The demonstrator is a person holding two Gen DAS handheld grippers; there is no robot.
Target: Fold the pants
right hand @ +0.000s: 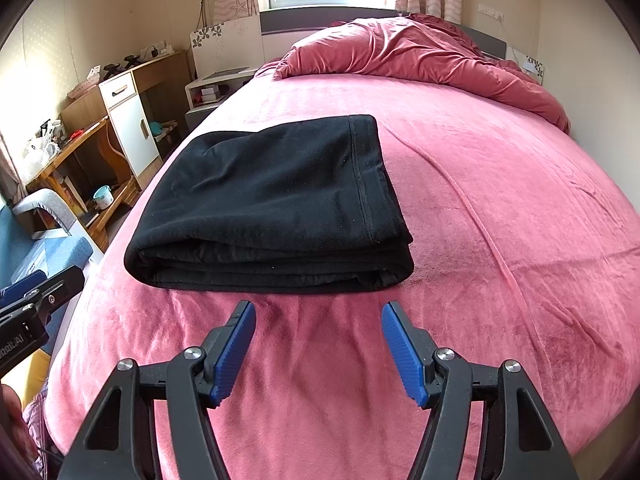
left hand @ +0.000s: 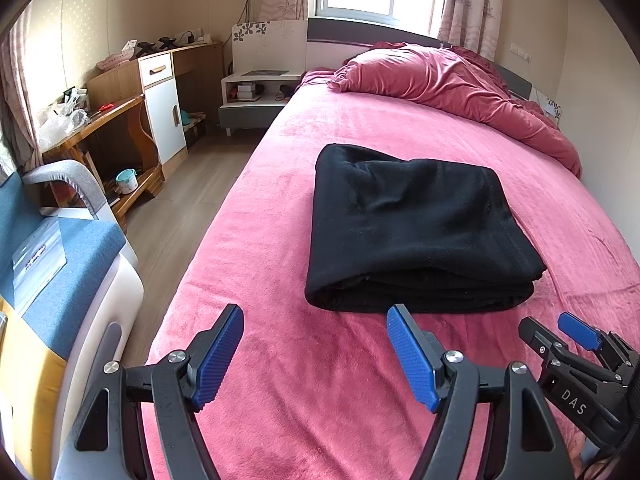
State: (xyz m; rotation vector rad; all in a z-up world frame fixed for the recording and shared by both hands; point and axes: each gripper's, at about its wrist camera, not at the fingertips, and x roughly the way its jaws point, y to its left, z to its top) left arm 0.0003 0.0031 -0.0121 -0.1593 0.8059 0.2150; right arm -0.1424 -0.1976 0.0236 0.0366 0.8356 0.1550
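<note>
Black pants point(left hand: 416, 232) lie folded into a thick rectangular stack on the pink bed cover point(left hand: 320, 380); they also show in the right wrist view point(right hand: 272, 208). My left gripper point(left hand: 316, 316) is open and empty, just short of the stack's near edge. My right gripper point(right hand: 318, 312) is open and empty, also just short of the near edge. The right gripper shows in the left wrist view point(left hand: 552, 330) at the lower right. The left gripper shows at the left edge of the right wrist view point(right hand: 36, 284).
A crumpled red duvet point(left hand: 452, 84) lies at the head of the bed. A nightstand point(left hand: 256, 96), a wooden desk point(left hand: 100, 136) and a white cabinet point(left hand: 164, 100) stand left of the bed. A blue-cushioned chair point(left hand: 52, 252) is at the near left.
</note>
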